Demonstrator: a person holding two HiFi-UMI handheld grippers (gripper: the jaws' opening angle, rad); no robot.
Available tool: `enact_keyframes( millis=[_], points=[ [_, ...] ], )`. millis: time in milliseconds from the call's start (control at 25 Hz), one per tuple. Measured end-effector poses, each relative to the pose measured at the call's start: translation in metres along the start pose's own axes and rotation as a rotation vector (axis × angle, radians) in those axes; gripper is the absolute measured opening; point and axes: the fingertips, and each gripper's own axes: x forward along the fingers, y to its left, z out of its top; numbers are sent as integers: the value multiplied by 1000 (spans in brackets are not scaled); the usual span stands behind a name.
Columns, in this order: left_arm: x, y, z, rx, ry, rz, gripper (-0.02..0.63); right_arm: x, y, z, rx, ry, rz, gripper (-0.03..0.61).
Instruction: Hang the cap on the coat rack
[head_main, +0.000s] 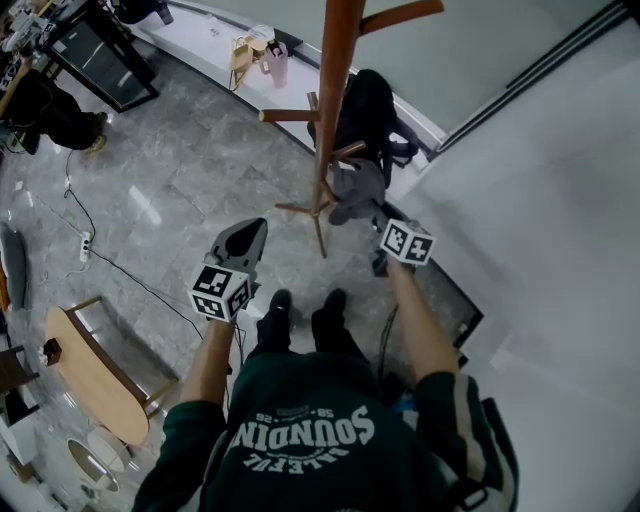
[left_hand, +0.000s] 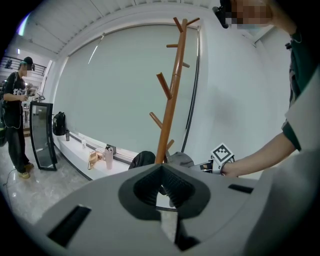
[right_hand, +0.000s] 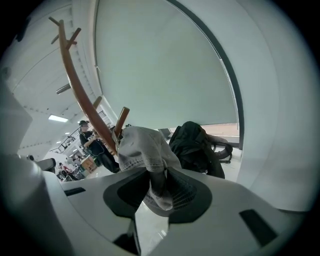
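A grey cap (head_main: 354, 188) hangs low on the wooden coat rack (head_main: 336, 90), right in front of my right gripper (head_main: 378, 216). In the right gripper view the cap (right_hand: 142, 147) drapes over a short peg (right_hand: 122, 119) of the rack (right_hand: 82, 95). Its lower edge lies between the jaws of my right gripper (right_hand: 159, 180), with a dark gap on the left side, so the gripper is open. My left gripper (head_main: 254, 228) is held off to the left of the pole, shut with nothing in it (left_hand: 161, 170). From there the cap (left_hand: 182, 159) shows beside the pole (left_hand: 172, 100).
A black backpack (head_main: 372, 110) sits behind the rack's base on the window ledge (head_main: 200, 40), which also carries a pink bottle (head_main: 276, 64) and a small bag (head_main: 243, 52). A wooden table (head_main: 95, 375) stands at lower left, a cable (head_main: 110, 260) crosses the floor, and a person (left_hand: 15, 115) stands far left.
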Motion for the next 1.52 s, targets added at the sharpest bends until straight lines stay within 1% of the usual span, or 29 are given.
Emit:
enact_keyframes(
  millis=[40,120,160,320,480,600,800,960,1240,1400,1520],
  points=[
    [0,0,-1,2,1,-5,0,-2,0,-1,-11,2,-5,94],
    [2,-2,0,7,1,-16,0,-4,2,-3,-27,2,-4,138],
    [3,-2,1,10,0,-23,0,-6,2,-4,-30,2,-3,146],
    [4,-6,4,21,-6,-51,0,-15,5,-9,-33,0,-8,146],
    [5,-10,6,33,-7,-77,0,-27,16,-9,-38,-15,14,146],
    [6,-13,10,46,-12,-99,0,-36,27,-5,-67,-42,10,144],
    [5,-16,17,65,-30,-134,0,-55,54,15,-161,-144,-18,123],
    [4,-18,24,86,-44,-168,0,-74,82,28,-310,-201,-61,104],
    [0,-24,38,117,-74,-228,0,-111,132,49,-353,-319,-42,40],
    [-6,-28,47,147,-96,-264,0,-134,163,58,-405,-404,-41,4],
    [-11,-31,54,172,-113,-290,0,-148,180,59,-427,-452,-46,0]
  ],
)
